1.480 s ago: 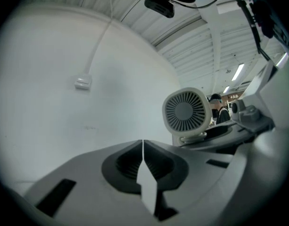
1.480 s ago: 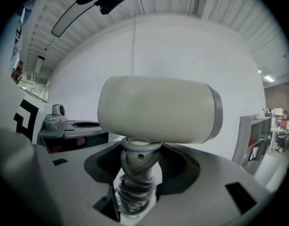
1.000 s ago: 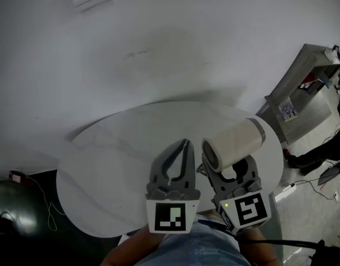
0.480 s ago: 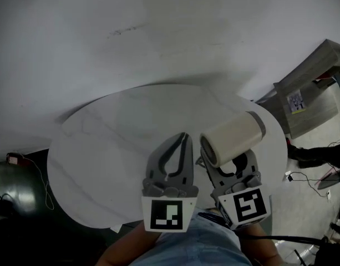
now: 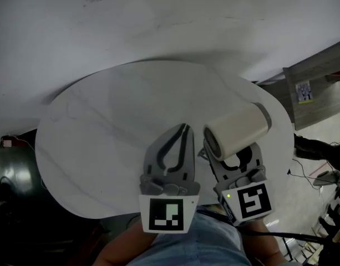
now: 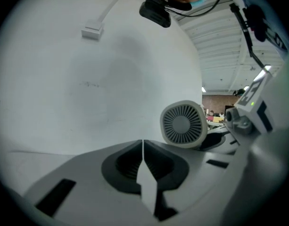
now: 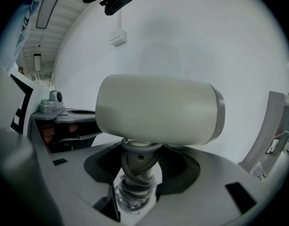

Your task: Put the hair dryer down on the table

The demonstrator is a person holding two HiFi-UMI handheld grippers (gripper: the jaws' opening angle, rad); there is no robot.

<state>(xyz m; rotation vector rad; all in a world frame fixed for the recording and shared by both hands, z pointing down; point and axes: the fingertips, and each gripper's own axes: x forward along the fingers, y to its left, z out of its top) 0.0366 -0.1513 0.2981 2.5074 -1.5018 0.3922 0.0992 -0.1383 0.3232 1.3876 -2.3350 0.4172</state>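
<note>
A cream hair dryer [image 5: 236, 129] with a grey nozzle ring is held above the near right part of the round white table [image 5: 103, 126]. My right gripper [image 5: 232, 158] is shut on its folded grey handle [image 7: 135, 166], with the cord wound round it. The barrel [image 7: 156, 109] lies crosswise over the jaws. Its rear grille [image 6: 182, 124] shows in the left gripper view. My left gripper [image 5: 181, 132] hangs just left of it, shut with nothing between its fingers.
A white wall lies beyond the table. A grey cabinet [image 5: 319, 87] stands to the right, with cables on the floor [image 5: 319, 176]. A dark object and cords [image 5: 6, 165] sit left of the table. The person's lap is at the bottom edge.
The view has tilted down, so the table fills more of the head view. Both grippers and the hair dryer keep the same pose relative to each other.
</note>
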